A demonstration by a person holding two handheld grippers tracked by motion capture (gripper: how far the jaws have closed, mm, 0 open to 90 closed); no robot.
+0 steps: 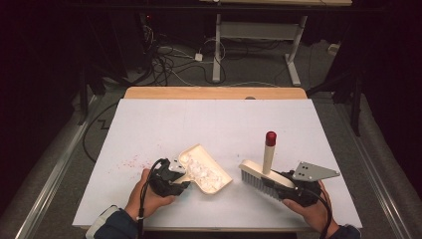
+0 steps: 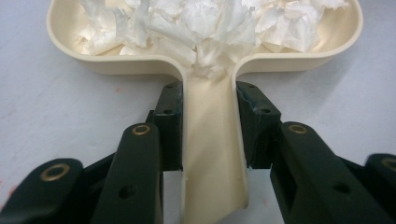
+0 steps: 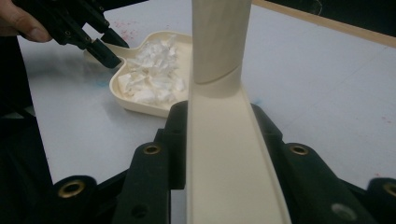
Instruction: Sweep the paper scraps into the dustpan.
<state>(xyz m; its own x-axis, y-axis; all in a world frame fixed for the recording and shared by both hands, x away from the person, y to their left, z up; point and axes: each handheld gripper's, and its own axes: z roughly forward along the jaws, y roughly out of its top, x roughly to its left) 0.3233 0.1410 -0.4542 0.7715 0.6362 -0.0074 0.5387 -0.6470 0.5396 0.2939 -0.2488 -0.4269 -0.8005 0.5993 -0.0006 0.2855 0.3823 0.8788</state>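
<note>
A cream dustpan (image 1: pixel 206 169) lies on the white table, filled with torn white paper scraps (image 1: pixel 203 170). My left gripper (image 1: pixel 180 175) is shut on the dustpan's short handle (image 2: pixel 212 154), one jaw on each side; the scraps (image 2: pixel 210 21) pile up in the pan (image 2: pixel 70 44) just ahead. A cream hand brush (image 1: pixel 260 178) with grey bristles and an upright red-capped handle (image 1: pixel 269 149) rests to the right. My right gripper (image 1: pixel 284 180) is shut on the brush's flat back (image 3: pixel 229 154). The dustpan (image 3: pixel 154 70) and the left gripper (image 3: pixel 100 44) appear beyond it.
The white table top (image 1: pixel 219 124) has faint pink specks (image 1: pixel 132 162) left of the dustpan. A wooden strip (image 1: pixel 214 92) runs along the far edge. Cables and desk legs (image 1: pixel 217 50) lie on the floor beyond.
</note>
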